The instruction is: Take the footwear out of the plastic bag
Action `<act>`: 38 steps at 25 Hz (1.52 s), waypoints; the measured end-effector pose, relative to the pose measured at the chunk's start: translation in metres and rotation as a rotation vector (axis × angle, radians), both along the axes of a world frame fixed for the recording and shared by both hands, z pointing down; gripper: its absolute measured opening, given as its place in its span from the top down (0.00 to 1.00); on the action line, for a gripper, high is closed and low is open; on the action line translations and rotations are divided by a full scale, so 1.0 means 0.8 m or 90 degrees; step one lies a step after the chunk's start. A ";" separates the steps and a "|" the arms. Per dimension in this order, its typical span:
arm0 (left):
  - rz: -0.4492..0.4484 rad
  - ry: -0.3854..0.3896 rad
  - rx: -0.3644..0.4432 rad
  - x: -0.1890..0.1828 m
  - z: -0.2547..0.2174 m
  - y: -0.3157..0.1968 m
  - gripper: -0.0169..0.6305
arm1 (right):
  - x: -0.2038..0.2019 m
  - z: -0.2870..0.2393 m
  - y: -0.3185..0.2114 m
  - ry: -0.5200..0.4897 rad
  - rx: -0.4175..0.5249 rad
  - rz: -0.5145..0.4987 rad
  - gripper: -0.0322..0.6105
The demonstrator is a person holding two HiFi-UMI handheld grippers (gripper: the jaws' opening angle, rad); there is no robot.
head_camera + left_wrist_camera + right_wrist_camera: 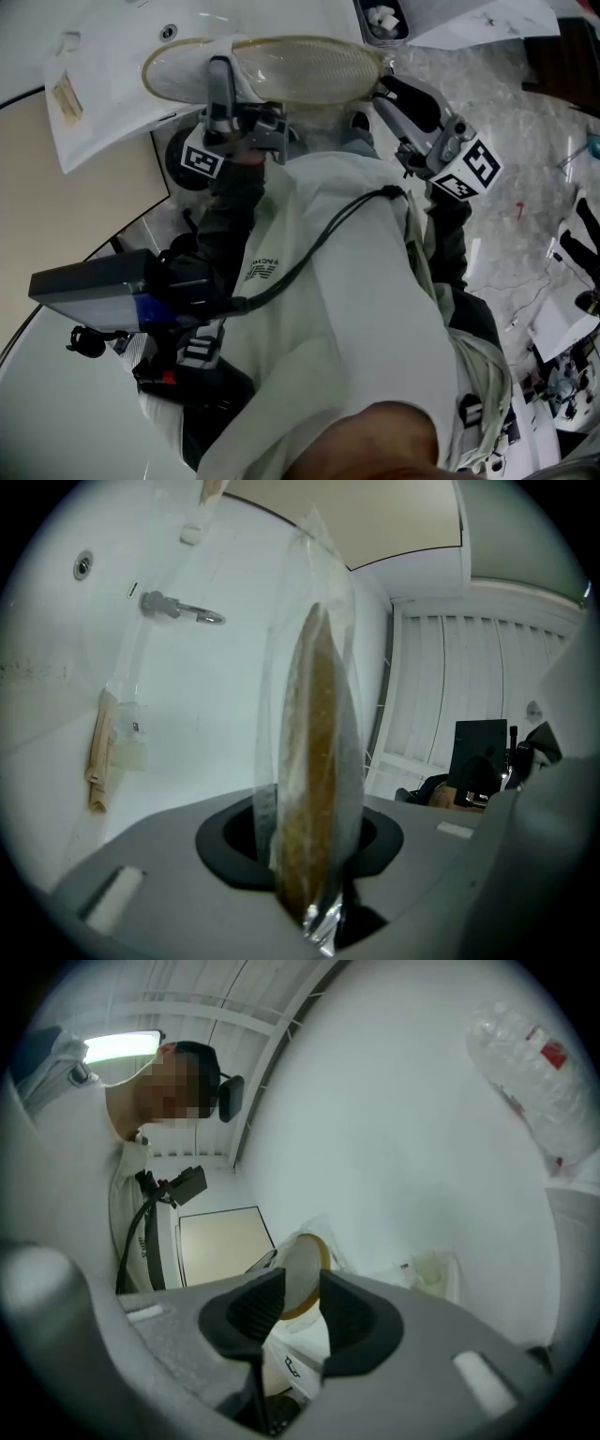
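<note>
Left gripper: fingers clamped on the slipper through the clear plastic bag. In the left gripper view the slipper stands edge-on, its tan rim running straight up from between the fingers and well past the tips. Film is crumpled at the base of the fingers and stands loose on both sides of the sole.

Right gripper: fingers closed on the opposite end of the same slipper. In the right gripper view the rounded white end with its tan rim fills the gap between the two black fingers at the tips. More white material sits deeper between them, toward the gripper body; what it is, I cannot tell.

Head view: slipper lies flat and crosswise, spanning from the left fingers to the right fingers, beyond both tips. It is still inside the bag. Marker cubes and sit behind the fingers, nearer the person's white shirt.
</note>
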State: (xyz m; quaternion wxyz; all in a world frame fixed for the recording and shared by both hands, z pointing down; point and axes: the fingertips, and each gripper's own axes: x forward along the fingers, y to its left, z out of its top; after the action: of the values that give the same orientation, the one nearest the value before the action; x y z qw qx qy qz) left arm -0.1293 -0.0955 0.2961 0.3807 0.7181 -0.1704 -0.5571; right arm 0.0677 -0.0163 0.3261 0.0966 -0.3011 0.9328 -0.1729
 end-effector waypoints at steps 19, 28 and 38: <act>0.030 -0.011 0.016 0.013 -0.002 0.010 0.81 | -0.012 0.022 -0.008 -0.146 -0.115 -0.032 0.79; 0.032 -0.001 0.027 0.008 -0.006 0.007 0.78 | -0.031 -0.008 -0.005 -0.228 -0.090 -0.087 0.82; -0.012 0.028 0.031 -0.013 -0.011 0.003 0.74 | -0.020 -0.040 0.003 -0.302 -0.074 -0.115 0.87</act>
State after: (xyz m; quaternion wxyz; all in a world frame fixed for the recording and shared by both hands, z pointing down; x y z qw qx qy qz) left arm -0.1398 -0.0929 0.2874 0.3616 0.7129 -0.1548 -0.5806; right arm 0.0515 -0.0141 0.2943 0.2793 -0.1728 0.8956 -0.3001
